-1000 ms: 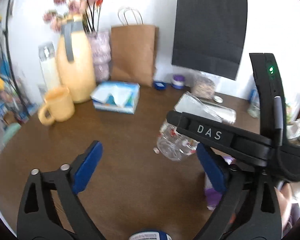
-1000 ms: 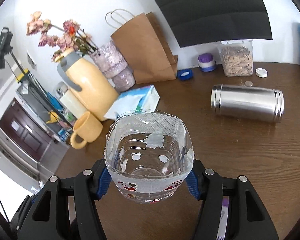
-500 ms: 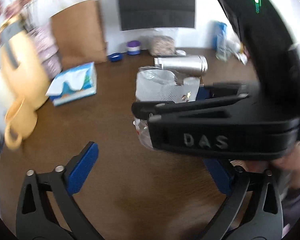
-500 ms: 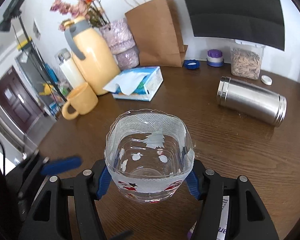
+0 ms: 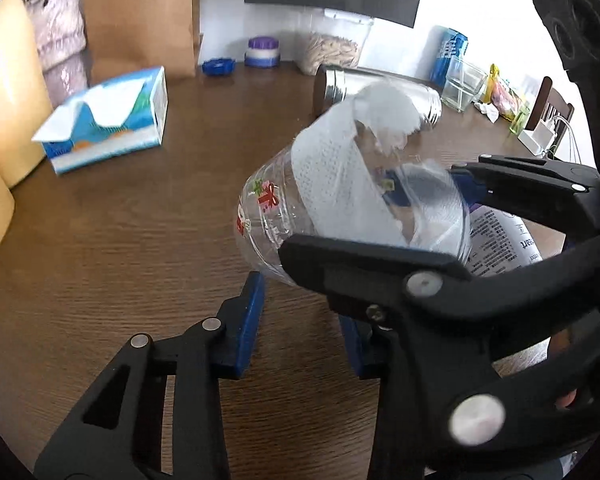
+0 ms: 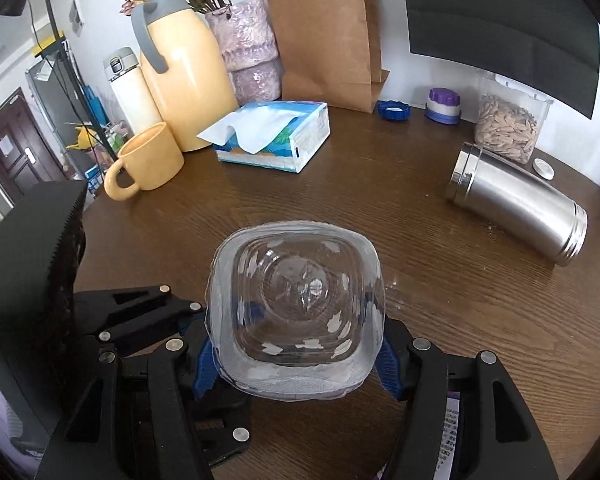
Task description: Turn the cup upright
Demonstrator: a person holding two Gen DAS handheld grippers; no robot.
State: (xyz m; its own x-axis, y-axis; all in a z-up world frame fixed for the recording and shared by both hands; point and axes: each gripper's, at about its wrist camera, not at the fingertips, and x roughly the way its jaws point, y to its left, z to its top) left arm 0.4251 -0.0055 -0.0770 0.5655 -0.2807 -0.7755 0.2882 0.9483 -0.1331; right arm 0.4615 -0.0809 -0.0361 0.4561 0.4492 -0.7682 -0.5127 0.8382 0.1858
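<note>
A clear plastic cup (image 6: 298,300) with small red and white prints and a white paper band near its rim is held by my right gripper (image 6: 296,356), which is shut on its rim end. In the left wrist view the cup (image 5: 340,204) hangs tilted above the brown table, base toward the left. My left gripper (image 5: 304,320) sits just below and in front of the cup, blue pads apart and empty. The left gripper also shows at the left of the right wrist view (image 6: 140,320).
A steel canister (image 6: 520,208) lies on its side at the right. A tissue box (image 6: 276,136), yellow mug (image 6: 148,164), yellow jug (image 6: 180,76), brown paper bag (image 6: 328,36) and a seed jar (image 6: 506,128) stand toward the back of the table (image 6: 380,200).
My right gripper has turned the cup so I look straight into its mouth. My left gripper has swung in close under the cup, and its pads stand closer together.
</note>
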